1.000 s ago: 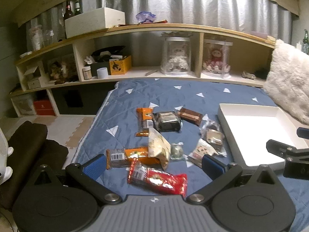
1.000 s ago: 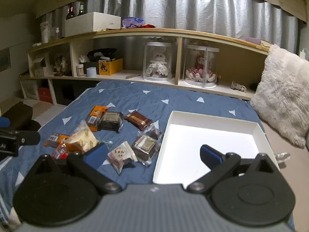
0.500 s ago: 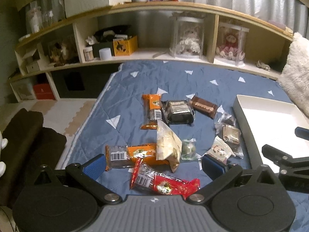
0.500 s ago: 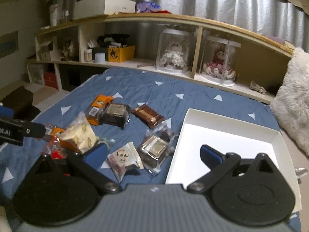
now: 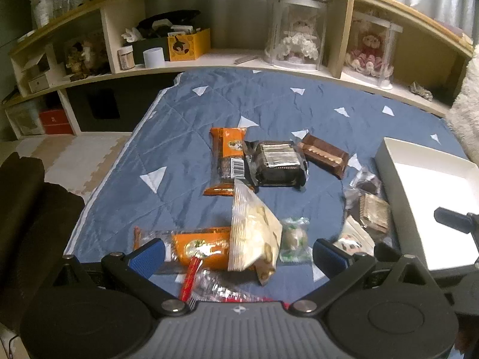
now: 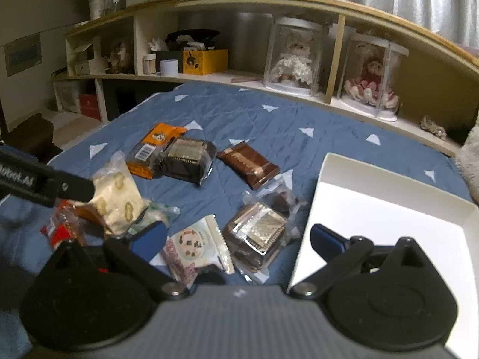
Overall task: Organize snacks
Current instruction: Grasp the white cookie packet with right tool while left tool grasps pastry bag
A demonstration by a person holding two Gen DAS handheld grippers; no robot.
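Observation:
Several wrapped snacks lie scattered on a blue quilt (image 5: 185,131). In the left wrist view my left gripper (image 5: 238,255) is open low over an orange bar (image 5: 197,246), a pale bag of nuts (image 5: 253,236) and a red packet (image 5: 209,287). Farther off lie an upright orange bar (image 5: 227,161), a dark cake pack (image 5: 275,163) and a brown bar (image 5: 324,155). My right gripper (image 6: 236,237) is open above a round-cookie packet (image 6: 194,246) and a dark cake pack (image 6: 257,236). An empty white tray (image 6: 386,209) sits to the right.
A curved wooden shelf (image 5: 239,56) runs behind the bed with two doll cases (image 5: 295,40), a yellow box (image 5: 188,45) and jars. A fluffy white pillow (image 5: 467,119) lies at the far right. Dark fabric (image 5: 27,209) lies on the floor at left.
Both grippers have moved forward and down toward the snack pile. The red packet now sits partly under the left gripper's body. Nothing has been taken hold of.

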